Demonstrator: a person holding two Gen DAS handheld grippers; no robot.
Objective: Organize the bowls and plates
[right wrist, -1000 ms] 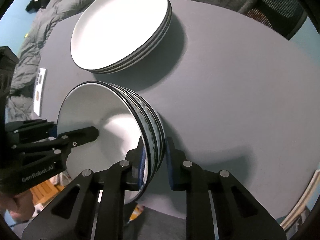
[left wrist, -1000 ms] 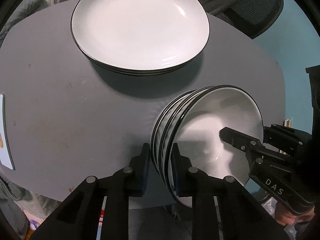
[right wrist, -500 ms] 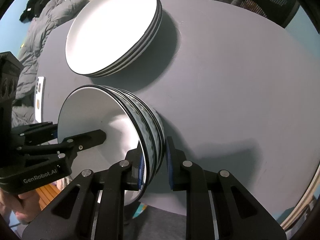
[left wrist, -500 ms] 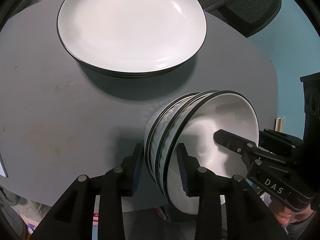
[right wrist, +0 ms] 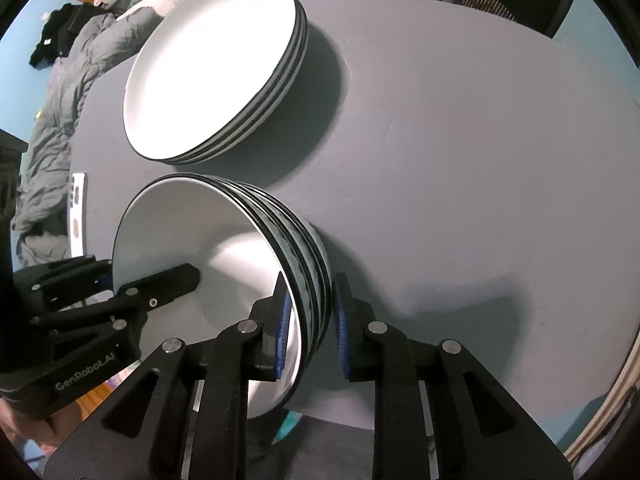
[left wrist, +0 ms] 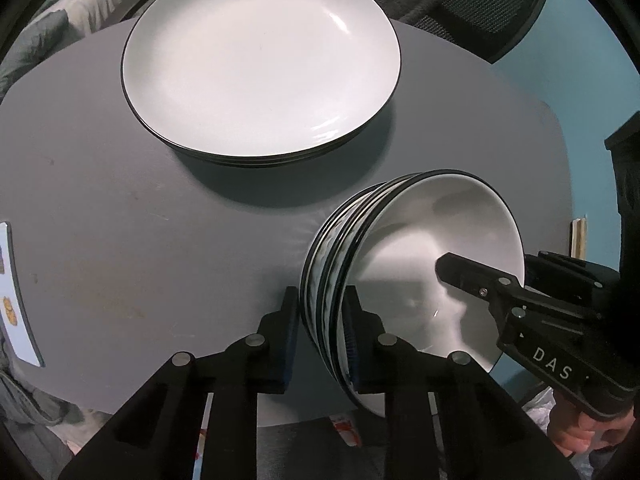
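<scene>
A stack of several white bowls with black rims [left wrist: 416,248] is held between both grippers above the grey table's near edge. My left gripper [left wrist: 322,328] is shut on the stack's left rim, one finger outside, one inside. My right gripper [right wrist: 308,320] is shut on the opposite rim [right wrist: 296,264]; it also shows in the left wrist view [left wrist: 492,292]. A stack of several white plates with black rims [left wrist: 260,56] sits on the table beyond the bowls, also in the right wrist view [right wrist: 212,64].
The round grey table [left wrist: 100,216] has a white card [left wrist: 16,300] at its left edge. A black mesh office chair [left wrist: 472,4] stands behind the table. Grey clothing [right wrist: 44,152] lies off the table's left side.
The bowl stack, held by both grippers, has shifted slightly relative to the plates; the left wrist view has moved back toward the near edge. Both grips are unchanged.
</scene>
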